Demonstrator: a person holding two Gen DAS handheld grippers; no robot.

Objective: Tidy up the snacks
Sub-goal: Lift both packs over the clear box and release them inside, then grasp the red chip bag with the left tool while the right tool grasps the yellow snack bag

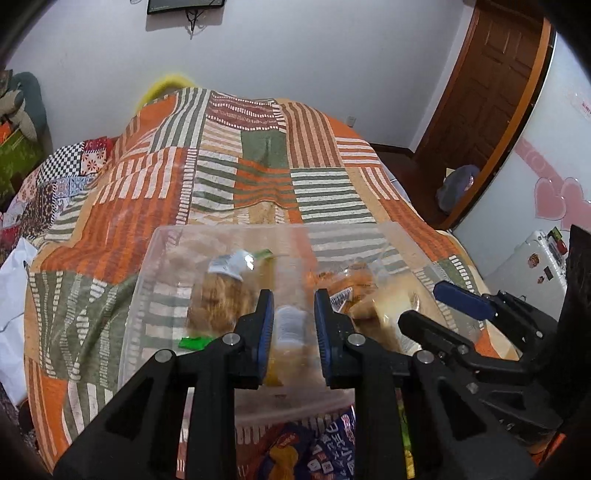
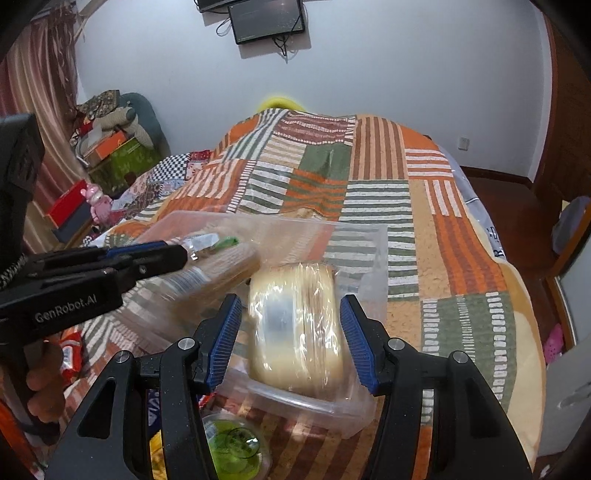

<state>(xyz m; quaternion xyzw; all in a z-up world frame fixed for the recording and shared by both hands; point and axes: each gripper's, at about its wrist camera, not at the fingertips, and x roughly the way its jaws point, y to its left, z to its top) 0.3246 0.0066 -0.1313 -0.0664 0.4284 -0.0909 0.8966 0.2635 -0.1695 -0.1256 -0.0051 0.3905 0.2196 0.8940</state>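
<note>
Right hand-held gripper [image 2: 290, 339] clasps crinkly cellophane-wrapped cracker roll [image 2: 295, 328].

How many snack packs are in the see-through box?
3 that I can see: a brown biscuit pack on the left of the clear plastic box, an orange snack bag farther back, and a pale wrapped pack at the right. More may be hidden.

Pale lilac-white wall [image 2: 369, 66] behind a bed under an orange, green and white striped patchwork quilt [image 2: 369, 184]. Dark wall-mounted screen [image 2: 266, 20] above, brown panelled wooden door [image 1: 491, 74] right, striped reddish curtain [image 2: 33, 92] left, dark wooden floor [image 2: 509, 199].
</note>
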